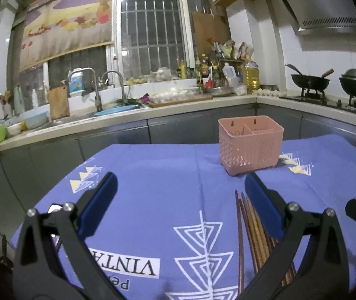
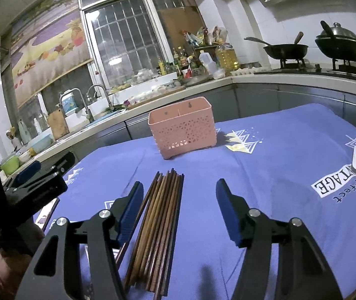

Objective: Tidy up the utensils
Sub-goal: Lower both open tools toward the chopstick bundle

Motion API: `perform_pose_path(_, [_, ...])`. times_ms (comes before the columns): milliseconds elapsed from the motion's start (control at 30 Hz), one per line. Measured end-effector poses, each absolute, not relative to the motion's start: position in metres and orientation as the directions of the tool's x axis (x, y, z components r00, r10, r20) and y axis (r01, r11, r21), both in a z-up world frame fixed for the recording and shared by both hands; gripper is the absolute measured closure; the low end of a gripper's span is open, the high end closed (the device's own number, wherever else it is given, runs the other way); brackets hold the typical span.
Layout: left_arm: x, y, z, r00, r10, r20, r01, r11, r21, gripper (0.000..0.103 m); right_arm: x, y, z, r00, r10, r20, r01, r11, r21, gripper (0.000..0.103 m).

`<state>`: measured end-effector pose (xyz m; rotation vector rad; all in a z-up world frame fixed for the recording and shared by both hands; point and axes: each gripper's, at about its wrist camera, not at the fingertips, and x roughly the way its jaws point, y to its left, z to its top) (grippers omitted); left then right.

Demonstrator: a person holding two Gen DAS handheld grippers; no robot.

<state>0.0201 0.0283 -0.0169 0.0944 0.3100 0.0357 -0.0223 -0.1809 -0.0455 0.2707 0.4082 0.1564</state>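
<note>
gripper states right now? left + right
Left gripper: open, holding nothing.
Right gripper: open, fingers either side of the chopsticks, not gripping.

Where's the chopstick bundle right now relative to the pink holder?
In the right wrist view the chopsticks lie flat on the blue tablecloth, nearer the camera than the pink holder, between the right gripper's open jaws, close to its left pad.

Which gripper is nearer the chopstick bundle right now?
Right. The right gripper straddles the chopsticks, jaws open around them. The left gripper sits beside them; they lie under its right finger.
</note>
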Motion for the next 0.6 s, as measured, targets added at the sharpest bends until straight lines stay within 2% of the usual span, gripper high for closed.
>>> perform_pose_path(433, [0.030, 0.032, -0.028, 0.926, -0.014, -0.378, 0.036, 0.998, 0.052, 0.005, -0.024, -0.175, -0.044, 0.896, 0.215, -0.387, -0.120, 0.959, 0.257, 0.043])
perform_pose_path(600, [0.037, 0.040, -0.038, 0.897, -0.047, -0.439, 0.063, 0.998, 0.024, 0.014, -0.014, -0.169, -0.053, 0.853, 0.230, -0.469, -0.140, 0.965, 0.220, 0.063])
